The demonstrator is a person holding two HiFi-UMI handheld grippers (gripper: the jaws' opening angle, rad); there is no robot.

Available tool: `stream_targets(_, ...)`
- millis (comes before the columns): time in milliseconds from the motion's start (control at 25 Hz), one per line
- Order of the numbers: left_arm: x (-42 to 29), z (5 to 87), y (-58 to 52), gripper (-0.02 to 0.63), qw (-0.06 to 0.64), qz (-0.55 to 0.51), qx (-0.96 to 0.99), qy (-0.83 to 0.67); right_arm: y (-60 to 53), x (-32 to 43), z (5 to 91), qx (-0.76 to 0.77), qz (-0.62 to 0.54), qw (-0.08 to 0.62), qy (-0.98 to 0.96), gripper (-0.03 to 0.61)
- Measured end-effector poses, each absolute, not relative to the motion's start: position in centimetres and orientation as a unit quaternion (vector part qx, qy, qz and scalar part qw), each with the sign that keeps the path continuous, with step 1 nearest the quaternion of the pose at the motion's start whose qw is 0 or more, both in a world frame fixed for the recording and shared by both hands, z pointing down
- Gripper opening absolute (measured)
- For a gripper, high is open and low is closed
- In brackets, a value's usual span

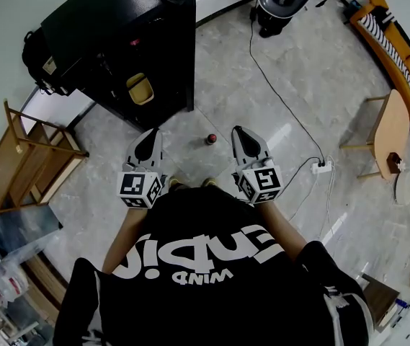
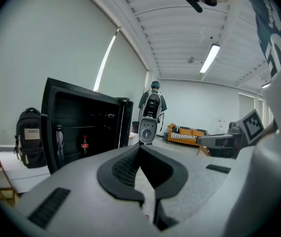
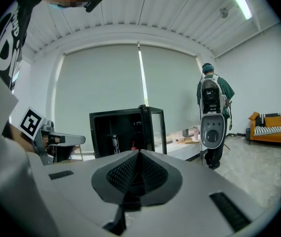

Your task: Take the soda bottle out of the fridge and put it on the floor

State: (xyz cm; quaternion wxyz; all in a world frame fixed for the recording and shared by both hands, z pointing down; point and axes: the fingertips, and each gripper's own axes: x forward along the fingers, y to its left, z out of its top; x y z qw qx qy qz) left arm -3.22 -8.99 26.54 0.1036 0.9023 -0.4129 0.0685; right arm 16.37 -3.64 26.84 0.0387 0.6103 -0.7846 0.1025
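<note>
A dark soda bottle with a red cap [image 1: 210, 138] stands on the floor between my two grippers, apart from both. The black fridge [image 1: 118, 34] is at the upper left with its door [image 1: 184, 42] open. A red-labelled soda bottle [image 2: 84, 145] stands on a shelf inside it and shows as a red spot [image 3: 133, 145] in the right gripper view. My left gripper [image 1: 149, 134] [image 2: 140, 146] is shut and empty. My right gripper [image 1: 238, 130] [image 3: 139, 152] is likewise shut with nothing held. Both point roughly level toward the fridge side of the room.
A yellow object [image 1: 140, 89] lies at the fridge's foot. A black cable runs to a power strip [image 1: 322, 167] at the right. A wooden chair [image 1: 388, 132], an orange sofa [image 1: 395, 42], a wooden rack [image 1: 24, 157], a backpack [image 2: 30, 137] and a standing person [image 3: 213, 112] are around.
</note>
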Motion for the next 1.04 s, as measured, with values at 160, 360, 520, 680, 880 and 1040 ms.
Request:
stream_targets(160, -3.3, 26.4, -8.9, 0.008, 0.104, 0.068, 0.902, -0.414, -3.5, 16.3, 26.9, 0.612, 0.094, 0.045, -0.784, 0.023)
stream_targets(360, -3.4, 26.5, -8.5, 0.008, 0.105, 0.072, 0.901, -0.414, -3.3, 16.0, 26.9, 0.608, 0.098, 0.046, -0.787, 0.023)
stream_targets(520, -3.4, 26.7, -8.2, 0.008, 0.107, 0.076, 0.902, -0.411, -3.1, 15.9, 27.0, 0.606, 0.099, 0.050, -0.787, 0.023)
stream_targets(680, -3.2, 26.9, -7.8, 0.008, 0.109, 0.078, 0.903, -0.408, -2.9, 16.0, 27.3, 0.608, 0.105, 0.051, -0.786, 0.023)
stream_targets(880, -3.4, 27.2, -7.4, 0.008, 0.110, 0.082, 0.902, -0.410, -2.6, 16.1, 27.5, 0.612, 0.109, 0.047, -0.782, 0.023)
stream_targets(1040, -3.5, 27.3, -7.0, 0.008, 0.111, 0.083, 0.899, -0.416, -2.0, 16.5, 27.7, 0.614, 0.116, 0.042, -0.779, 0.023)
